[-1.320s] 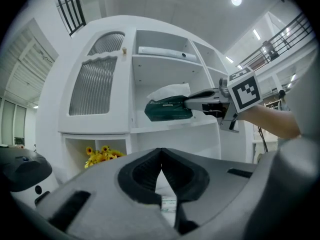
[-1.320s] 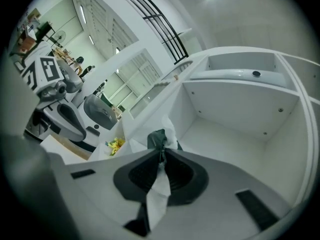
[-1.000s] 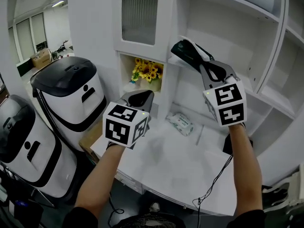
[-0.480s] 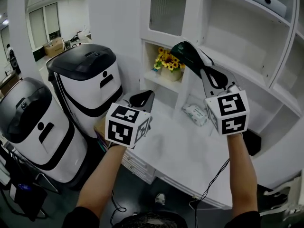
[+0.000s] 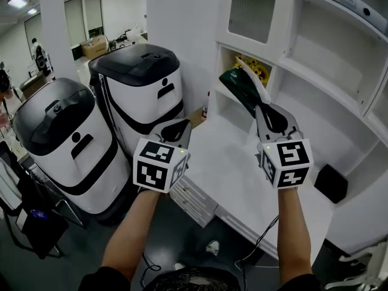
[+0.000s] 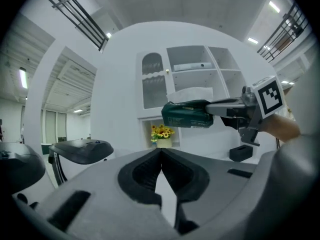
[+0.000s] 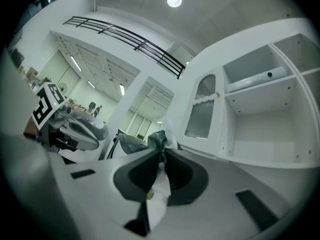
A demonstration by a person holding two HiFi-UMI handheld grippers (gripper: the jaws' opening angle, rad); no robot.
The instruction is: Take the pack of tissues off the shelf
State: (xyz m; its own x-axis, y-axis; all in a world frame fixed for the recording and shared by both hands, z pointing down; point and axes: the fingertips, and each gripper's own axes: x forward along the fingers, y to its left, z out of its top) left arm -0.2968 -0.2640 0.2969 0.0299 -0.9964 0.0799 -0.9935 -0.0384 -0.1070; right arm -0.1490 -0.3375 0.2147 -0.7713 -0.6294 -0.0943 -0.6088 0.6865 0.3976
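Note:
The pack of tissues (image 5: 238, 88) is dark green with a white sheet sticking out of its top. My right gripper (image 5: 257, 103) is shut on one end of it and holds it in the air in front of the white shelf unit (image 5: 315, 71). In the right gripper view the pack (image 7: 157, 140) sits pinched between the jaws. From the left gripper view the pack (image 6: 187, 115) hangs level before the shelves, off any board. My left gripper (image 5: 181, 128) is shut with nothing in it, lower and to the left of the pack, near the counter's left edge.
Two large white-and-black bins (image 5: 142, 93) (image 5: 57, 141) stand on the floor at the left. A pot of yellow flowers (image 5: 259, 71) sits in a shelf niche behind the pack. A small black box (image 5: 331, 183) rests on the white counter (image 5: 230, 168); a cable hangs off its front.
Both grippers have drawn back from the shelf and sunk, the right one still carrying the green pack. The view has swung left, so the bins fill more of it.

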